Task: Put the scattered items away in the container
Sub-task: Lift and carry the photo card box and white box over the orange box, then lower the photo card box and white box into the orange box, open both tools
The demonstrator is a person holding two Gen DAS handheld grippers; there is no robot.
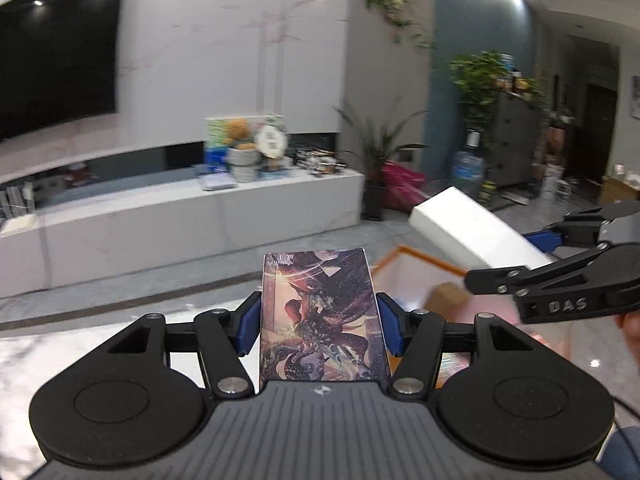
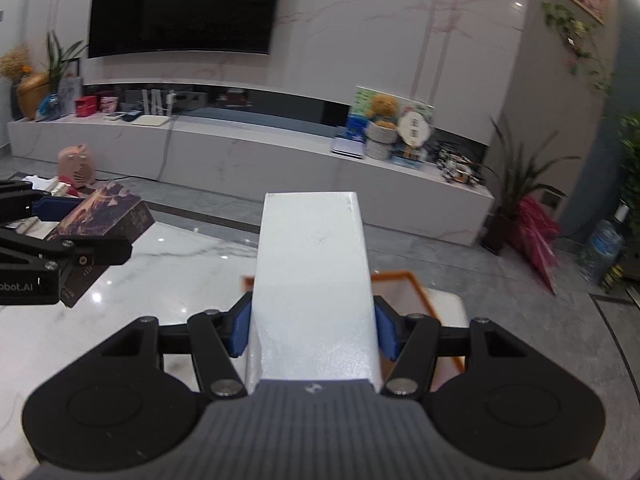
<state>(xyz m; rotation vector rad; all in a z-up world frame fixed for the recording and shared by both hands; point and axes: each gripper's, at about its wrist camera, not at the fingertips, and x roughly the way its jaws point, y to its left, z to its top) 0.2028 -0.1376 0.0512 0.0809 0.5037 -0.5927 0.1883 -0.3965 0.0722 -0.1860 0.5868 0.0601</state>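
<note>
dark illustrated box (image 1: pixel 320 316), plain white block (image 2: pixel 316 292), both clamped

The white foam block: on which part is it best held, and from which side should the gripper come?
Hold the white foam block across its two long narrow sides near one end, approaching lengthwise from that end. The right gripper does exactly this: the blue pads press on flat parallel faces, and the width fits between them.

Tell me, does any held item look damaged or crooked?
Nothing stands out. The left hand-held gripper holds the illustrated dark cardboard box squarely; the right hand-held gripper holds the plain white foam block squarely. Only faint scuffs mark the block.
</note>
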